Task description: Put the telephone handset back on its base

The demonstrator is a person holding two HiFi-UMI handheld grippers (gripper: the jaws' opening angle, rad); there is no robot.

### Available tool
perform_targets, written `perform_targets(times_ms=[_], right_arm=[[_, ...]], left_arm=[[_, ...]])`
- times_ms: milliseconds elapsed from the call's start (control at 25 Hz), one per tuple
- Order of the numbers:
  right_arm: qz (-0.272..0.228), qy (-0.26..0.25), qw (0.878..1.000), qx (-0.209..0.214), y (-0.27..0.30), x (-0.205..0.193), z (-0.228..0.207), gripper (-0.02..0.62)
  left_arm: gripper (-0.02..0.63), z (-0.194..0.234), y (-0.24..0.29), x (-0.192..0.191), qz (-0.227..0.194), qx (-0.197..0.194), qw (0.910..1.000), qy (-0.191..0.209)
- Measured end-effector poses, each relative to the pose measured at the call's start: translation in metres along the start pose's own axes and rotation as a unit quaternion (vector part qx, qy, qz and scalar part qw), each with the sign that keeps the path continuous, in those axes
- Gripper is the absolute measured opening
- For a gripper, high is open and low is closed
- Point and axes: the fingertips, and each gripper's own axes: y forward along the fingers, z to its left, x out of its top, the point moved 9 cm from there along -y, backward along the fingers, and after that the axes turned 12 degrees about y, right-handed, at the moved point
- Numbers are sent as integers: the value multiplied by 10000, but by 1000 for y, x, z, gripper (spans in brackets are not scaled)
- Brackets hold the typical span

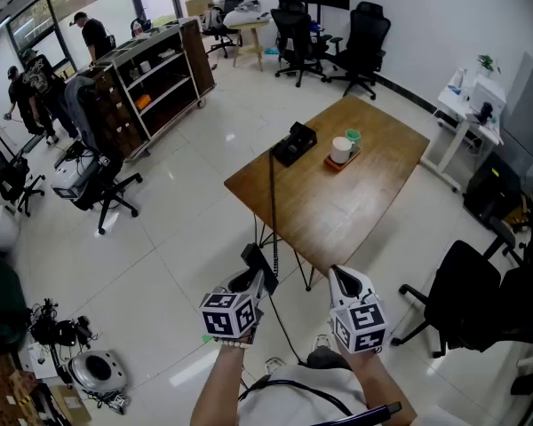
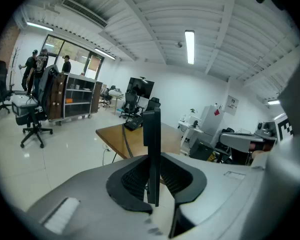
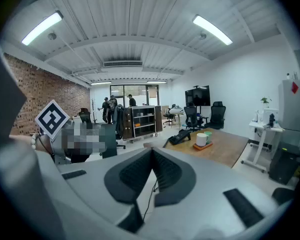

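Office floor point(image 1: 173, 216), wooden table point(image 1: 338, 211), phone base point(image 1: 293, 142)

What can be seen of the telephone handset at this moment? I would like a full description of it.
The telephone handset is black and looks like plastic. In the left gripper view it shows edge-on, as a thin upright slab. The left gripper is closed on its lower part, with a ribbed pad against each side, and its upper end stands free above them. It is held in the air over the floor, short of the wooden table. A dark cord runs from it to the black base on the table.
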Motion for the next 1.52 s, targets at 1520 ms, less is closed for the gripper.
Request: perform_targets(times_ms=[1520], right_arm=[[-68, 401, 9989, -249, 207, 43, 15, 3]], left_arm=[[67, 146, 124, 57, 442, -782, 9957, 228]])
